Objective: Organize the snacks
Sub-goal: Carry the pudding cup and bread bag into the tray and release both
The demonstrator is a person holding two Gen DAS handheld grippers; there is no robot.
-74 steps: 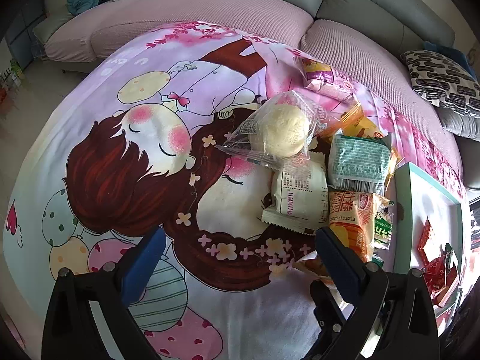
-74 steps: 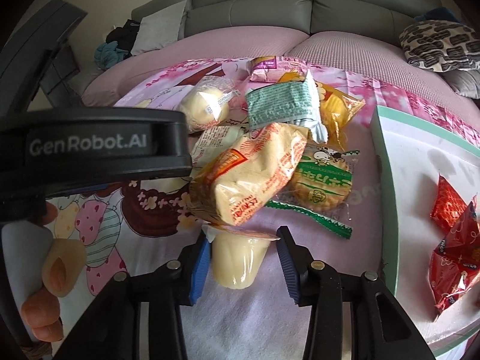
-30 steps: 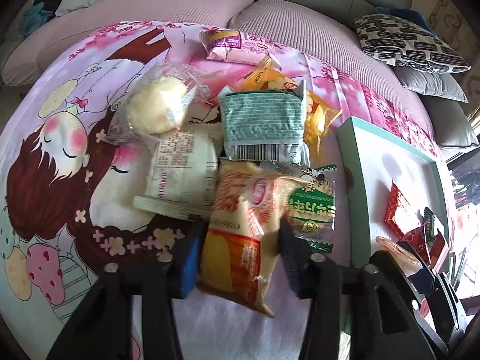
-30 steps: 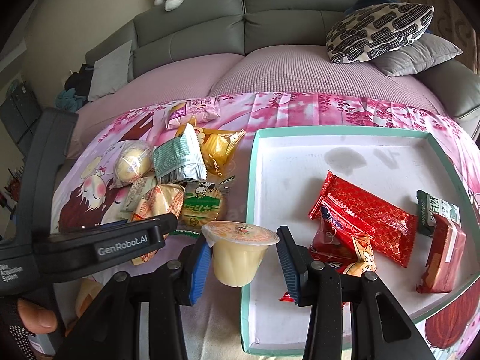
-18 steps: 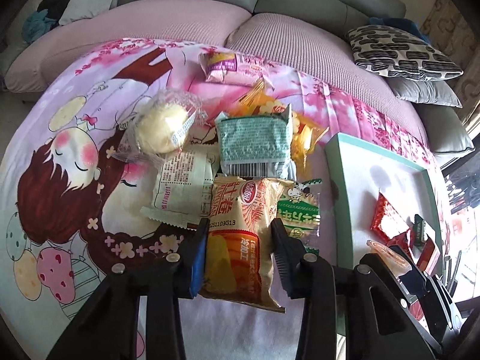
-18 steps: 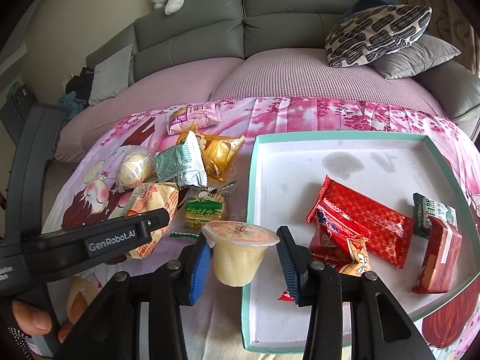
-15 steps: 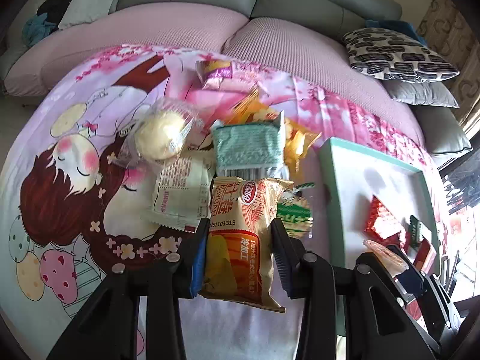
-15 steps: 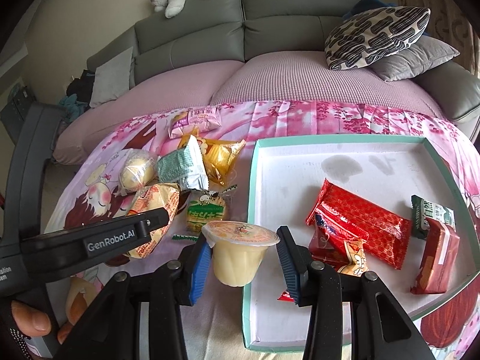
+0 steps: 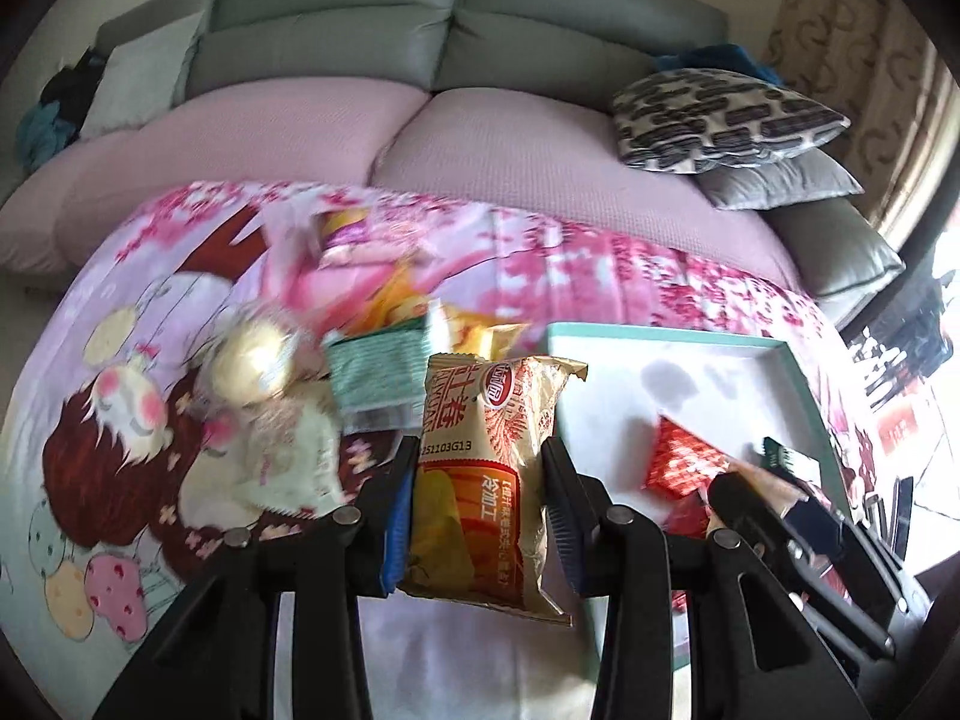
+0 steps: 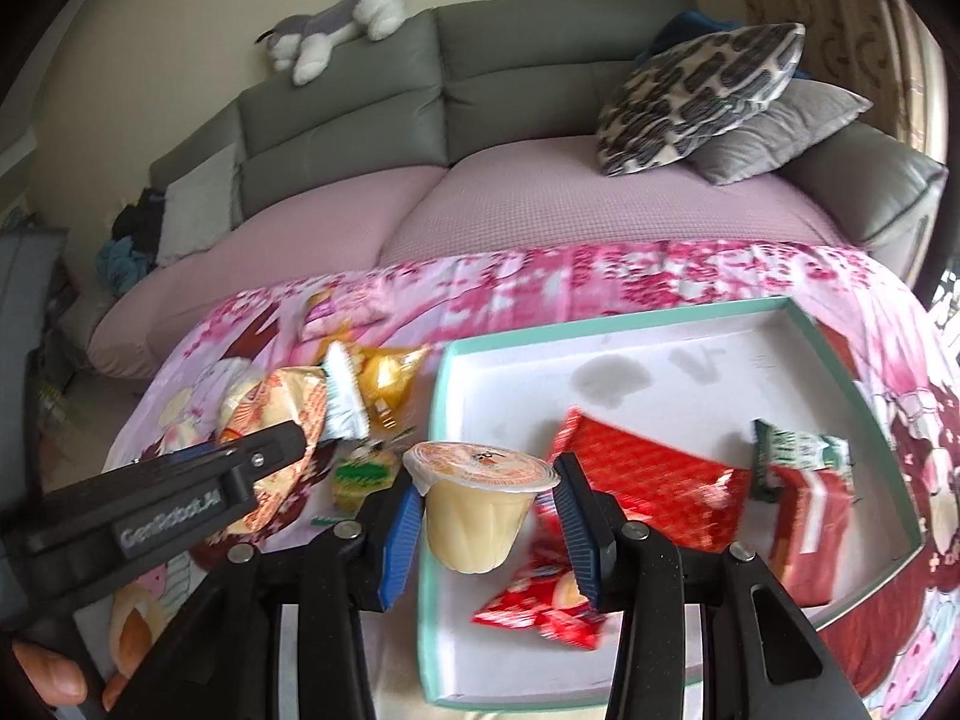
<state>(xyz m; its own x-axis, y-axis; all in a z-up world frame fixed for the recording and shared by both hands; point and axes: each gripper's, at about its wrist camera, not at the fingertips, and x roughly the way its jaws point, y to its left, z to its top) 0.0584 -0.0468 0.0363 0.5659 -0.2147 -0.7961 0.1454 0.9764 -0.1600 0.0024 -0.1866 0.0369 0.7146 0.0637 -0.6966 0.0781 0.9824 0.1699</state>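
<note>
My left gripper (image 9: 478, 498) is shut on an orange-and-cream snack bag (image 9: 489, 456) and holds it lifted above the cloth, just left of the teal-rimmed white tray (image 9: 660, 334). My right gripper (image 10: 483, 516) is shut on a yellow pudding cup (image 10: 477, 510) with an orange foil lid, held over the tray's (image 10: 630, 324) left edge. The left gripper and its bag (image 10: 282, 414) also show in the right wrist view. Red snack packs (image 10: 648, 480) lie in the tray.
Loose snacks stay on the pink cartoon cloth: a round bun pack (image 9: 255, 369), a green pack (image 9: 378, 375), a yellow bag (image 10: 390, 375), a green cookie pack (image 10: 360, 474). A grey sofa with patterned pillows (image 10: 696, 93) is behind.
My left gripper has closed on the orange bag and lifted it off the pile, moving right toward the tray. My right gripper has carried the pudding cup right, over the tray's left edge.
</note>
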